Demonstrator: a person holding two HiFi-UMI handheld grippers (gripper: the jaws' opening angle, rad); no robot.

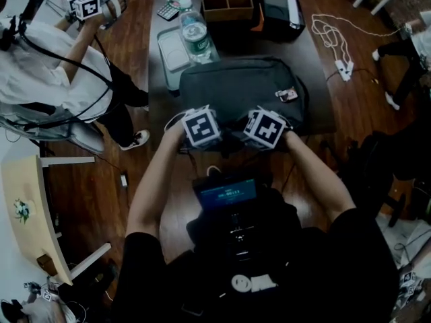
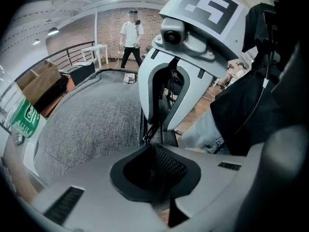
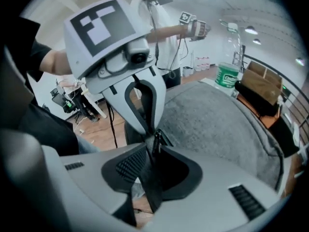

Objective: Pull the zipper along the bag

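A dark grey bag lies flat on the dark table. Both grippers meet at its near edge, their marker cubes side by side. In the left gripper view the left gripper is shut on a fold of the bag's fabric beside the zipper. Facing it, the right gripper is shut on the dark tab of the zipper pull, which stands upright between its pads. The metal pull also shows at the right gripper's white fingertips. In the head view the cubes hide both sets of fingertips.
Behind the bag stand a water bottle, a grey tray, a cardboard organiser and a black box. Another person holds grippers at the far left. A power strip with cable lies on the floor at right.
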